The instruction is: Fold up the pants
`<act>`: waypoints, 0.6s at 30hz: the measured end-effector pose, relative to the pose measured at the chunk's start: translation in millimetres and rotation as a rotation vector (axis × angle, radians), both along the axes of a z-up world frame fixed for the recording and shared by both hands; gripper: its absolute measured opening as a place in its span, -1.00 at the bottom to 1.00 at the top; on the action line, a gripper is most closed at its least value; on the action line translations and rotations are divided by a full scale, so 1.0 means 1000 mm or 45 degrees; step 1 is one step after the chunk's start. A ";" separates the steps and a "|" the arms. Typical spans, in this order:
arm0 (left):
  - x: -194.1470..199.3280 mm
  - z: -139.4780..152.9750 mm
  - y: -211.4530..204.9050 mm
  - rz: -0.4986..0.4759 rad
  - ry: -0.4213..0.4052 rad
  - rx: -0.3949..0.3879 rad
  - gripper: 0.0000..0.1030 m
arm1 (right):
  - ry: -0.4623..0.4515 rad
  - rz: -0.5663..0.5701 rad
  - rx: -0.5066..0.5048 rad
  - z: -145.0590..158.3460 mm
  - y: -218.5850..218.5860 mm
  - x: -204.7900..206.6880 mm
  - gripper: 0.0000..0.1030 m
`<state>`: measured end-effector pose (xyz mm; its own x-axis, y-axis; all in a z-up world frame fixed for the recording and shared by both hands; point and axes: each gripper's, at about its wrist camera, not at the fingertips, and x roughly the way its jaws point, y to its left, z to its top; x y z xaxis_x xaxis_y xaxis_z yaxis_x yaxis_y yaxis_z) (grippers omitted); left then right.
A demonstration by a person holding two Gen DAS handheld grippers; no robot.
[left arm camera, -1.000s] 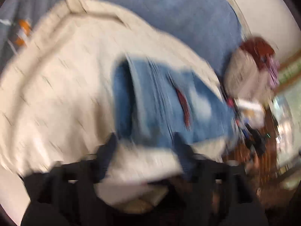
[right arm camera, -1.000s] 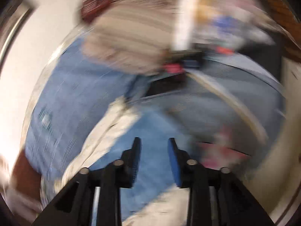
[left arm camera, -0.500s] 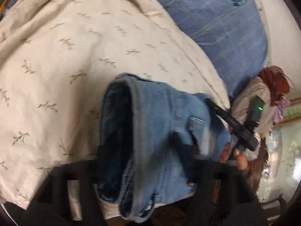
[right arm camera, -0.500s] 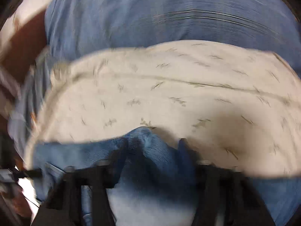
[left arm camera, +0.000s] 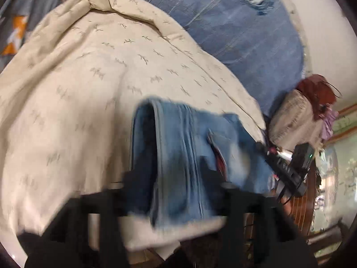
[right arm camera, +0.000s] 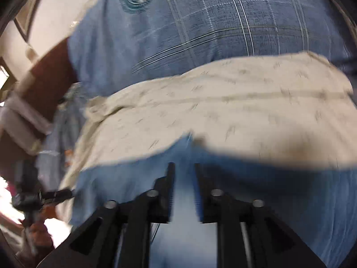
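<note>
The pants are light blue jeans (left arm camera: 191,156), folded into a thick bundle on a cream quilt (left arm camera: 89,78). In the left wrist view my left gripper (left arm camera: 171,174) has its fingers spread wide on either side of the bundle's near end, not closed on it. In the right wrist view the jeans (right arm camera: 267,189) fill the lower frame, and my right gripper (right arm camera: 184,167) stands over them with a narrow gap between its fingers and denim showing through it. The right gripper also shows in the left wrist view (left arm camera: 287,169), at the bundle's far right end.
A blue plaid pillow (right arm camera: 212,22) lies behind the quilt against a white wall. A red and beige heap of clothes (left arm camera: 308,111) sits at the bed's right end. A grey patterned sheet (left arm camera: 15,22) lies at the far left. The bed edge runs close below the jeans.
The left gripper has drawn back a little, so the bundle sits lower between its fingers. The right gripper's fingers have narrowed from a wide spread over the jeans.
</note>
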<state>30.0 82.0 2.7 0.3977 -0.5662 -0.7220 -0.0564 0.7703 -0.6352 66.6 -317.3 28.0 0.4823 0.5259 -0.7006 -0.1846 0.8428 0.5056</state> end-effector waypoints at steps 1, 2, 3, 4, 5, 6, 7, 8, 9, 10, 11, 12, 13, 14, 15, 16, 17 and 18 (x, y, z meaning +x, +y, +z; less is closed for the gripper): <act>-0.013 0.003 0.000 -0.004 -0.017 -0.011 0.47 | 0.026 0.018 0.065 -0.001 0.001 -0.014 0.01; -0.024 0.003 -0.002 -0.008 -0.027 -0.030 0.58 | 0.060 0.045 0.157 -0.004 -0.001 -0.035 0.10; -0.038 -0.001 -0.006 -0.024 -0.021 -0.064 0.59 | 0.101 0.071 0.270 -0.010 -0.003 -0.056 0.21; -0.043 -0.004 -0.011 -0.035 -0.009 -0.090 0.59 | 0.155 0.100 0.368 -0.019 -0.002 -0.075 0.28; -0.049 -0.010 -0.015 -0.055 0.011 -0.124 0.59 | 0.208 0.121 0.434 -0.025 0.002 -0.090 0.29; -0.054 -0.018 -0.019 -0.071 0.042 -0.161 0.59 | 0.251 0.127 0.469 -0.032 0.004 -0.097 0.29; -0.053 -0.024 -0.022 -0.073 0.062 -0.177 0.59 | 0.302 0.130 0.495 -0.041 0.008 -0.104 0.29; -0.049 -0.033 -0.028 -0.072 0.094 -0.184 0.59 | 0.325 0.131 0.503 -0.047 0.010 -0.103 0.29; -0.043 -0.043 -0.033 -0.071 0.137 -0.176 0.59 | 0.361 0.115 0.504 -0.054 0.012 -0.101 0.29; -0.039 -0.048 -0.035 -0.066 0.166 -0.167 0.59 | 0.395 0.079 0.499 -0.061 0.013 -0.095 0.29; -0.033 -0.055 -0.038 -0.055 0.205 -0.154 0.56 | 0.414 0.047 0.516 -0.066 0.013 -0.091 0.29; -0.029 -0.058 -0.039 -0.048 0.234 -0.157 0.53 | 0.427 0.017 0.535 -0.071 0.012 -0.087 0.24; -0.027 -0.057 -0.040 -0.035 0.250 -0.159 0.37 | 0.438 -0.013 0.560 -0.073 0.014 -0.081 -0.17; -0.028 -0.050 -0.039 -0.021 0.241 -0.153 0.21 | 0.416 -0.005 0.564 -0.068 0.016 -0.079 -0.54; -0.030 -0.044 -0.037 -0.023 0.211 -0.154 0.14 | 0.378 0.019 0.546 -0.061 0.016 -0.082 -0.94; -0.034 -0.038 -0.035 -0.028 0.179 -0.139 -0.01 | 0.329 0.032 0.513 -0.053 0.016 -0.086 -0.95; -0.035 -0.035 -0.034 -0.030 0.161 -0.107 -0.19 | 0.277 0.049 0.451 -0.045 0.018 -0.091 -0.95; -0.037 -0.037 -0.034 -0.032 0.161 -0.052 -0.23 | 0.282 0.059 0.420 -0.048 0.023 -0.091 -0.95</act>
